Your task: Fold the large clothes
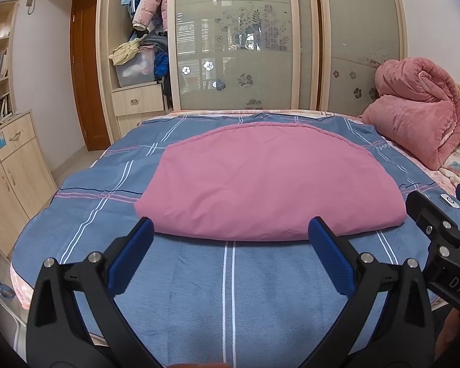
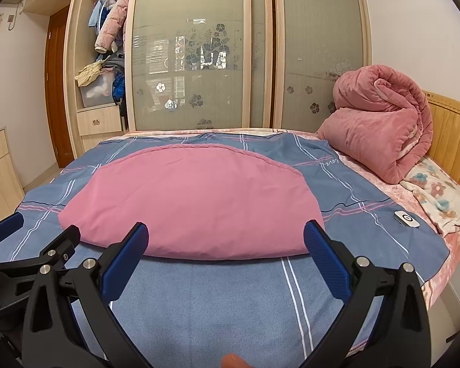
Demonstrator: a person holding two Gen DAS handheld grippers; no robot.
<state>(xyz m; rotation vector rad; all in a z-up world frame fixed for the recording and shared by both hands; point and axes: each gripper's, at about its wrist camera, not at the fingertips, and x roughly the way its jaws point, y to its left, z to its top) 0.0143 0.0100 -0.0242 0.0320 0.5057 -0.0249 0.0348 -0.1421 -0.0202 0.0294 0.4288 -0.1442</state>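
Frosted sliding wardrobe doors stand behind a bed under a blue plaid cotton sheet. At far right sits a rolled pink fleece blanket. Mid-bed lies the folded pink cloth garment — flat, its near edge just beyond both claws. Left gripper and right gripper gape wide, holding nothing. At right, a small white remote rests on the sheet.

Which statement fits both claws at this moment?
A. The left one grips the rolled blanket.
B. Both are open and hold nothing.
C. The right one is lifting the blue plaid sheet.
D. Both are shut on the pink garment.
B: the left claw and right claw each show fingers spread wide, just short of the pink garment, which lies folded on the bed.
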